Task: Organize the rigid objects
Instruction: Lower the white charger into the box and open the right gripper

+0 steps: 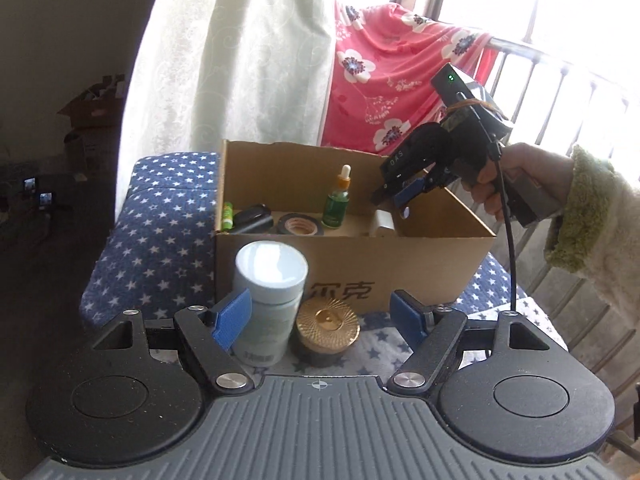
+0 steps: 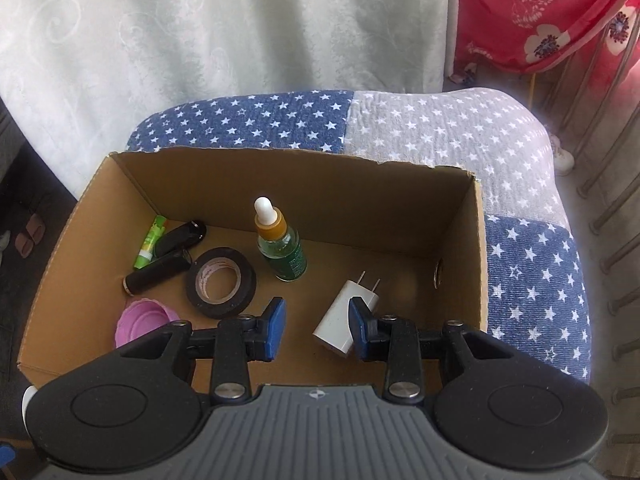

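Inside the cardboard box, the white charger lies flat, prongs pointing toward the far wall.

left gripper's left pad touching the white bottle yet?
Cannot tell. In the left wrist view the left gripper's left pad overlaps the white bottle, hiding any gap.

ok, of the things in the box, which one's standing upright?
The green dropper bottle. It stands on its base with the white dropper tip up; the charger, tape roll and glue stick all lie flat on the box floor.
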A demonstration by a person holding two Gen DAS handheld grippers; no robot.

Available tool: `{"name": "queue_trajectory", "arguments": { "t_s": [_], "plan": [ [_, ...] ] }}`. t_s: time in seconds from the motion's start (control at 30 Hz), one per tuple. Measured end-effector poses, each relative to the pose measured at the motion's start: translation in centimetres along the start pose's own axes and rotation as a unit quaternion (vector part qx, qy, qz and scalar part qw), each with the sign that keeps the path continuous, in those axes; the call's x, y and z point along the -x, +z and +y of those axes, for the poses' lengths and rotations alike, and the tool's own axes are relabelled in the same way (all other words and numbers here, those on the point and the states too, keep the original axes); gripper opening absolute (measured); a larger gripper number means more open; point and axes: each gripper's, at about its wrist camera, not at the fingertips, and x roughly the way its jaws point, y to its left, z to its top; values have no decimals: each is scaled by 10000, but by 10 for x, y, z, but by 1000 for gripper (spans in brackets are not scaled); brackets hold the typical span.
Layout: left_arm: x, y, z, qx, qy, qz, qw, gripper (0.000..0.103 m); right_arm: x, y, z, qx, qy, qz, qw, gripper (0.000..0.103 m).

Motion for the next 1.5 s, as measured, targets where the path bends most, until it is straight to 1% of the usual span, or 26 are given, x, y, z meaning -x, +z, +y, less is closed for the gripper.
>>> {"name": "queue_trajectory", "arguments": {
  "t_s": [0.03,0.1,0.2,0.23,0.33,0.43,0.57,0.7,0.83,0.97,1.13,1.3,1.37,1.43,1.5],
  "plan": [
    [3,-3,6,35,44,-21,10000,76,-9,4,4,39,-221,123,9997,38],
    [9,-9,18,131,144,-72,9998,76,-20,8,10,90,-449,306,9985,38],
    [14,-15,35,261,252,-105,9993,77,-29,14,16,194,-776,381,9961,39],
    [14,-16,40,303,269,-114,9991,77,-31,17,17,191,-827,424,9955,42],
    [13,-19,51,418,226,-138,9988,77,-39,21,14,54,-899,642,9939,42],
    [12,-20,58,455,161,-173,9987,77,-46,23,12,-25,-1006,771,9919,42],
    [11,-21,63,492,94,-185,9986,77,-55,23,6,-212,-1001,1007,9896,42],
    [11,-22,64,516,65,-177,9985,77,-60,19,1,-366,-874,1077,9897,40],
    [9,-22,65,535,70,-142,9984,77,-49,15,-1,-322,-747,834,9932,31],
    [8,-21,65,550,62,-129,9984,77,-30,10,-5,-369,-661,437,9962,29],
    [6,-22,61,531,59,-90,9985,77,-15,5,-11,-482,-393,-150,9980,29],
    [6,-23,59,508,72,-65,9987,77,-22,-1,-10,-379,-502,-511,9967,29],
    [7,-23,59,519,99,-62,9986,77,-22,0,-10,-405,-464,-673,9958,29],
    [8,-23,60,540,125,-61,9984,77,-23,2,-11,-360,-434,-789,9953,29],
    [8,-23,61,554,150,-65,9983,77,-29,7,-11,-316,-428,-752,9957,29]
  ]
}}
